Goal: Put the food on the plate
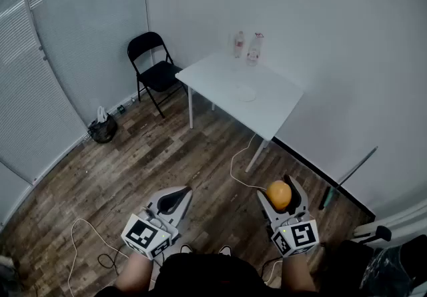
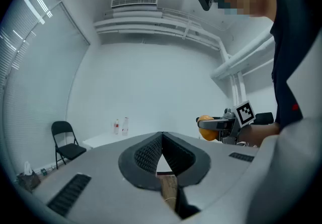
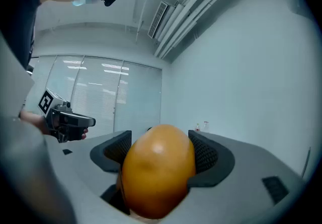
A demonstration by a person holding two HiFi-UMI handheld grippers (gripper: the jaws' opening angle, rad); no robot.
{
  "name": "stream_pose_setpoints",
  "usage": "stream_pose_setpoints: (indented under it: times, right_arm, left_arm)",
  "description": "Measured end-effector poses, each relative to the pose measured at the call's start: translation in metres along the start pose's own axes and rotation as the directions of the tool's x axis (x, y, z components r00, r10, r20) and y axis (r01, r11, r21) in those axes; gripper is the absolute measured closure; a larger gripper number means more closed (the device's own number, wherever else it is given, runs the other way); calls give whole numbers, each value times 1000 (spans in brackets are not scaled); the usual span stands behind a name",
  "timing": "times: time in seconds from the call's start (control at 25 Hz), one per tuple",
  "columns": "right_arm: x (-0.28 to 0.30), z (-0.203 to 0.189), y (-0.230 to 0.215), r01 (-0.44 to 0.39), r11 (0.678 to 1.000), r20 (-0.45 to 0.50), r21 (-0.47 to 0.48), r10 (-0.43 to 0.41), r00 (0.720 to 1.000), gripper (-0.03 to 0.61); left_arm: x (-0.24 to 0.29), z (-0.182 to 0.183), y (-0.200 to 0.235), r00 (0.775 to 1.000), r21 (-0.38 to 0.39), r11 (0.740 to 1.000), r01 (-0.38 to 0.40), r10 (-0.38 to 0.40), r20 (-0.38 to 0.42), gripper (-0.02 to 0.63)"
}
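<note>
An orange fruit (image 1: 279, 195) sits between the jaws of my right gripper (image 1: 280, 189), held low at the right over the wooden floor. In the right gripper view the orange (image 3: 158, 172) fills the gap, and both dark pads press on its sides. My left gripper (image 1: 180, 195) hangs at the lower left, shut, with nothing in it; its jaws (image 2: 162, 140) meet at the tip. A small pale plate (image 1: 245, 94) lies on the white table (image 1: 220, 79), well ahead of both grippers. From the left gripper view, the right gripper (image 2: 217, 126) and the orange (image 2: 205, 131) show at the right.
Two bottles (image 1: 239, 44) (image 1: 254, 48) stand at the table's far edge near the wall. A black folding chair (image 1: 155, 69) stands left of the table, with a dark bin (image 1: 102, 129) further left. Thin cables (image 1: 240, 167) lie on the floor. A dark pole (image 1: 348, 177) leans at the right.
</note>
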State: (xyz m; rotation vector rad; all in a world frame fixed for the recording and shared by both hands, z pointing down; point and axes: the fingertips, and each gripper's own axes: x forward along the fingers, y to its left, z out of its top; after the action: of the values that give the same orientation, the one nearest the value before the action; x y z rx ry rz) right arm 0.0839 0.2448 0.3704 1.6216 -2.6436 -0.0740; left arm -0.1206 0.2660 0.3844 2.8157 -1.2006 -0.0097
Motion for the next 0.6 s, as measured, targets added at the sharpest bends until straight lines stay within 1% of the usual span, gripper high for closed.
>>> stream_pose_setpoints:
  times: [0.2,0.44,0.6]
  right_arm:
    - [-7,5,-7,-7,1000,4,26,7,1000,213]
    - [-7,5,-5,-21,1000,3,15,21,1000,213]
    - [-13,1,-10,-16,1000,-6,18,16,1000,213]
  left_arm:
    - [6,2,-11,1000,8,1000,11,-11,-14,594]
    - [9,0,-18,1000,4,1000,20,-20,-24,594]
    - [13,-3,-25,999,1,1000,26,-26,-26,594]
